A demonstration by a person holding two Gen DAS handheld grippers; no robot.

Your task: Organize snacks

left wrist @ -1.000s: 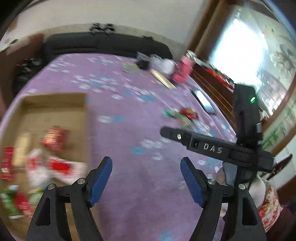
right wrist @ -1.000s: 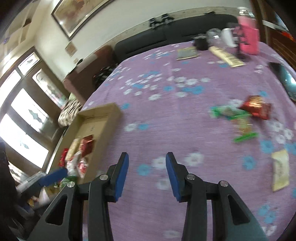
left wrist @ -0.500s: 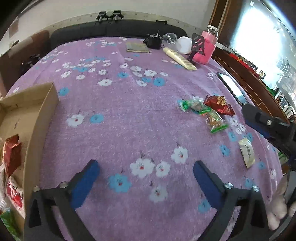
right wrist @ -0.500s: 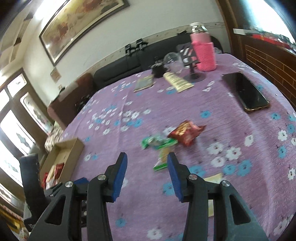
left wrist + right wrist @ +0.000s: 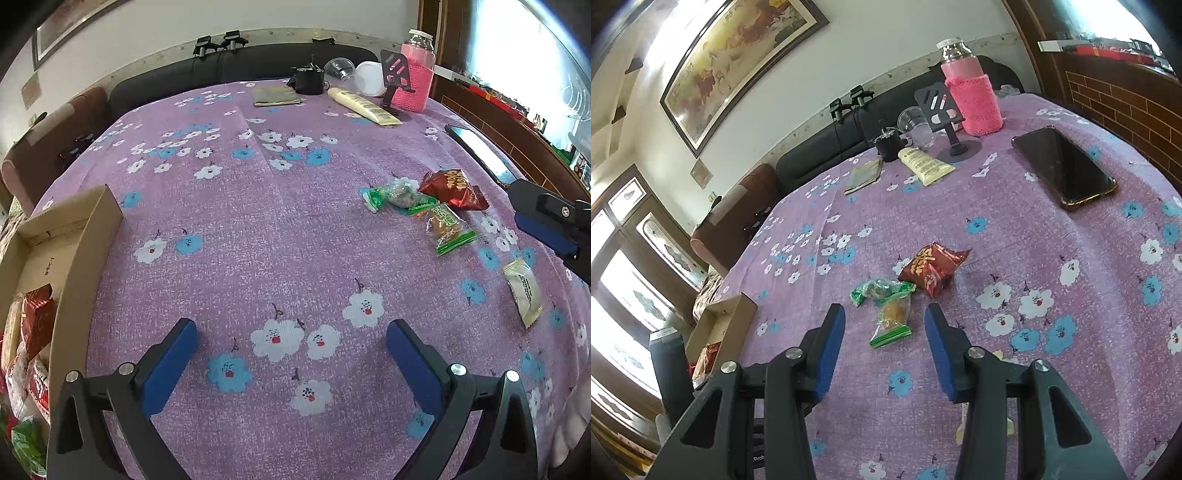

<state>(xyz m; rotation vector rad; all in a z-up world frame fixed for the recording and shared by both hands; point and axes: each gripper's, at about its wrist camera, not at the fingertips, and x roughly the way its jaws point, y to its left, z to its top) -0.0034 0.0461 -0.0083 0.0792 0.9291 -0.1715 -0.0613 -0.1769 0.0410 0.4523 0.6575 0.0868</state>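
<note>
Loose snacks lie on the purple flowered tablecloth: a red packet (image 5: 451,189) (image 5: 932,266), a green-wrapped snack (image 5: 395,195) (image 5: 881,289), an orange snack in a green-ended wrapper (image 5: 446,229) (image 5: 893,320), and a pale packet (image 5: 523,291). A cardboard box (image 5: 86,236) (image 5: 727,321) at the left holds several snack packets. My left gripper (image 5: 291,354) is open and empty over bare cloth. My right gripper (image 5: 884,332) is open and empty, just short of the orange snack; it also shows in the left wrist view (image 5: 546,225).
At the far side stand a pink-sleeved bottle (image 5: 973,92), a phone stand (image 5: 955,122), a clear cup (image 5: 916,125), a cream tube (image 5: 925,166), a small booklet (image 5: 864,175) and a black pot (image 5: 308,79). A phone (image 5: 1063,166) lies at the right. A dark sofa is beyond.
My left gripper has swung away from the box to the table's middle and opened wider. My right gripper has moved right, closing on the loose snacks, and opened wider.
</note>
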